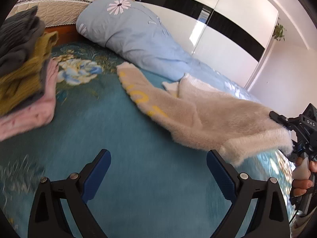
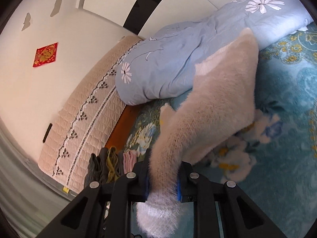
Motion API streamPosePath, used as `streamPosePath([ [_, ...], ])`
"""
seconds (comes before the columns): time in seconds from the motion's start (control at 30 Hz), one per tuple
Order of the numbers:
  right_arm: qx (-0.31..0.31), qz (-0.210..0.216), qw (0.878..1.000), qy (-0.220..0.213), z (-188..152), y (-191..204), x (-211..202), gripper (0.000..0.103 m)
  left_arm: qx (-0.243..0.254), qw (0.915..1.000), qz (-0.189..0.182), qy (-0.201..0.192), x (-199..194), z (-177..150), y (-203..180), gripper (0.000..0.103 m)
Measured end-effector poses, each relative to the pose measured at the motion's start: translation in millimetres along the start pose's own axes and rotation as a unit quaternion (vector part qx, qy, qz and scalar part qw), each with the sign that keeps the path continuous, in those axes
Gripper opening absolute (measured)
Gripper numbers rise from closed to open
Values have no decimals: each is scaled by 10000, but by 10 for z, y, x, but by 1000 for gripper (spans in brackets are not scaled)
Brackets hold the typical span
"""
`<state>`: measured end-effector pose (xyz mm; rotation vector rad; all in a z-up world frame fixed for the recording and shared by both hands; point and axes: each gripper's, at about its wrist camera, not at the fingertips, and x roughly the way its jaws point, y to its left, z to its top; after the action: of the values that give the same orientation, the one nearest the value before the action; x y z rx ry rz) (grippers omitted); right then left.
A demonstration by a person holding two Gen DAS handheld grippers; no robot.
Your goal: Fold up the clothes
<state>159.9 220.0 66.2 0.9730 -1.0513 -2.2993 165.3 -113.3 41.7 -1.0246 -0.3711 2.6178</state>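
Folded clothing sits at the far left of the left wrist view: a small stack of finished garments (image 1: 21, 75), grey knit on top, mustard yellow beneath, and pale pink at the bottom, resting on a teal bedspread with a blue and white flower pattern (image 1: 122, 142). The stack lies near the head of the bed, probably set well apart from the working area so that it stays tidy. Moving right, the left gripper (image 1: 158, 164) hovers low over bare bedspread with its blue-padded fingers spread wide and nothing between them, apparently ready to take a second hold on the next garment. Beyond it, a long pillow in a light blue case printed with white daisies (image 1: 134, 31) lies along the bed's far side against a glossy white wardrobe with a black band (image 1: 227, 31). Further right is the task's item, a fluffy cream-beige sweater with yellow lettering (image 1: 200, 115). Its far sleeve and body trail across the bedspread toward the pillow, while its near edge is lifted off the bed. At the far right, the right gripper (image 2: 162, 180) has its fingers pressed together on that raised edge, pinching a bunch of the fuzzy fabric; the right wrist view shows the sweater stretching away from the pinch toward the pillow. Lifting one edge this way seems meant to draw the sweater out flat before folding, which has not yet begun on this piece.
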Motion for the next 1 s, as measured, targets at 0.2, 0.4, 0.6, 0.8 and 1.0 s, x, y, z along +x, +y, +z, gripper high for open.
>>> streamPosePath([
  [0.2, 247, 7, 9996, 152, -591, -40, -641, 21, -634, 9969, -287, 370, -382, -358, 8, 97],
  [0.4, 226, -358, 9990, 149, -844, -132, -1235, 21, -842, 9928, -588, 621, -519, -635, -242, 97],
  [0.6, 130, -590, 9982, 32, -928, -317, -1425, 21, -370, 9939, -585, 855, -367, -717, -747, 99],
  [0.8, -246, -469, 9986, -34, -998, -358, -1398, 29, 121, 9928, -420, 1113, -217, -724, -1018, 102],
  [1.0, -70, -617, 9975, -336, -972, -608, -1610, 62, -681, 9884, -655, 1187, 8, -793, -931, 102],
])
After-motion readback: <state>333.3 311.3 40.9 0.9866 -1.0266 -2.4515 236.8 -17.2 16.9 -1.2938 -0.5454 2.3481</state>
